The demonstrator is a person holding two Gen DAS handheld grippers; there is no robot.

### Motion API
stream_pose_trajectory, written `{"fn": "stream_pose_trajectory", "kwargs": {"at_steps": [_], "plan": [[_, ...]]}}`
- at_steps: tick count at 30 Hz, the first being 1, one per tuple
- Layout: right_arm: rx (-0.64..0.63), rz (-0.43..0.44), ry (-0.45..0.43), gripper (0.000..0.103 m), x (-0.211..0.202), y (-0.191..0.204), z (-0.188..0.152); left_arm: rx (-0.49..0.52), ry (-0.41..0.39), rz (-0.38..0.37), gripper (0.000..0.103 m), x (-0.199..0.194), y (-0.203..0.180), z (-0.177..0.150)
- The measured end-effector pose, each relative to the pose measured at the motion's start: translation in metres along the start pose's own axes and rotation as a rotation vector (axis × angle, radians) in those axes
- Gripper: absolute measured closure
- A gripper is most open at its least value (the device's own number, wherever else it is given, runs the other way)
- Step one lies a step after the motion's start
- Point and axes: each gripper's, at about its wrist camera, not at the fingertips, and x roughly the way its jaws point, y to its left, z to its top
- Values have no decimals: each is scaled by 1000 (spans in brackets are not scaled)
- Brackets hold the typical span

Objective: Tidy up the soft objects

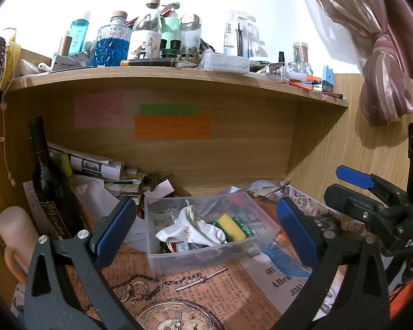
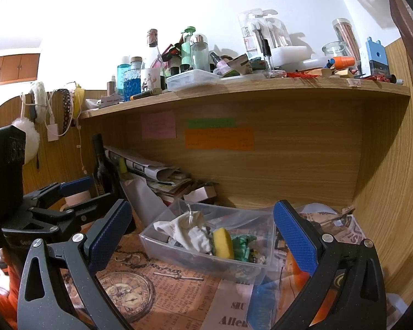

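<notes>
A clear plastic bin stands on the desk under the shelf. In it lie a white drawstring cloth pouch, a yellow sponge with a green pad, and a green cloth. My left gripper is open and empty, its fingers either side of the bin, a little in front of it. My right gripper is open and empty, also facing the bin. The right gripper shows at the right of the left wrist view; the left one shows at the left of the right wrist view.
A newspaper-print mat covers the desk. A dark wine bottle, a pink flask and stacked papers stand left of the bin. The shelf above is crowded with bottles. A curtain hangs at right.
</notes>
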Motion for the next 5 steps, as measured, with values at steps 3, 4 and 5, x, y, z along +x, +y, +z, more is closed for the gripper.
{"fn": "stream_pose_trajectory", "kwargs": {"at_steps": [3, 4, 5], "plan": [[3, -6, 4, 0, 1, 0, 0, 0, 0, 2, 0, 1, 1, 0], [6, -8, 6, 0, 2, 0, 0, -1, 2, 2, 0, 1, 2, -1], [10, -9, 8, 0, 2, -1, 0, -3, 6, 5, 0, 3, 2, -2]]}}
